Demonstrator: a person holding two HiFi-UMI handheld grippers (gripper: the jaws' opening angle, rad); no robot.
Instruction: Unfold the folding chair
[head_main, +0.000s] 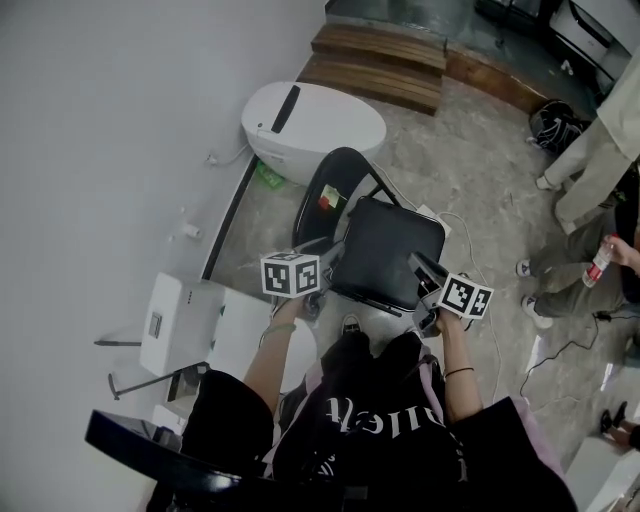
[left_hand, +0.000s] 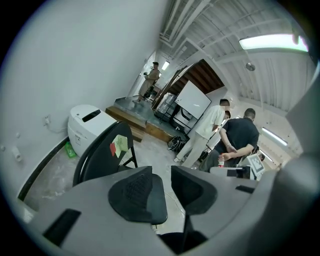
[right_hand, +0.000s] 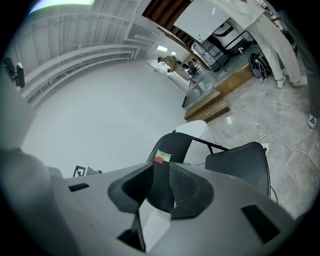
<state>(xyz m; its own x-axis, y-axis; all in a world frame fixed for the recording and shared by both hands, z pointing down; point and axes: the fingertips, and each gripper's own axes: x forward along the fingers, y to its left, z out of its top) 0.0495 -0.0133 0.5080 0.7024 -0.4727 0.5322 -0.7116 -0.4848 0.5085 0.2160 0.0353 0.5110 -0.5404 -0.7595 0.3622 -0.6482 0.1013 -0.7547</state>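
Observation:
The black folding chair (head_main: 385, 250) stands on the floor in front of me with its seat down flat and its rounded backrest (head_main: 340, 180) upright; a red and green sticker sits on the backrest. My left gripper (head_main: 328, 255) is at the seat's left edge, jaws apart with nothing between them. In the left gripper view the left gripper (left_hand: 167, 185) is empty, with the backrest (left_hand: 102, 150) beyond it. My right gripper (head_main: 418, 265) hovers by the seat's right front corner. In the right gripper view the right gripper (right_hand: 162, 187) has an empty gap, with the backrest (right_hand: 172, 145) and seat (right_hand: 240, 162) farther off.
A white oval appliance (head_main: 315, 125) stands behind the chair by the wall, with wooden steps (head_main: 380, 60) beyond. A white box (head_main: 180, 320) sits at my left. People (head_main: 600, 170) stand at the right, near a dark bag (head_main: 555, 125). A white cable (head_main: 480, 250) trails on the floor.

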